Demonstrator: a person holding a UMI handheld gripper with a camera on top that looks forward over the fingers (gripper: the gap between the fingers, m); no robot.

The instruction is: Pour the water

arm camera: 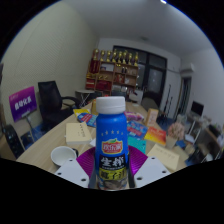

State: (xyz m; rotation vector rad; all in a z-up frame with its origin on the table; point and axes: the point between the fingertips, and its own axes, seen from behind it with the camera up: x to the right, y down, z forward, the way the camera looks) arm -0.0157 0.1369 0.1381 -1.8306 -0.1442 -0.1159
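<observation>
A blue bottle [111,140] with a white cap and a label in white and yellow characters stands upright between my fingers. My gripper [112,160] is shut on the bottle, both purple pads [87,160] pressing its sides. The bottle is held above a long wooden table [45,145]. A white cup [63,155] sits on the table just left of the fingers. The bottle's base is hidden below the fingers.
Boxes, packets and colourful clutter [165,135] cover the table beyond and to the right. A black office chair [50,95] stands at the left, a shelf of red boxes [112,68] at the far wall, and a purple sign [22,102] on the left.
</observation>
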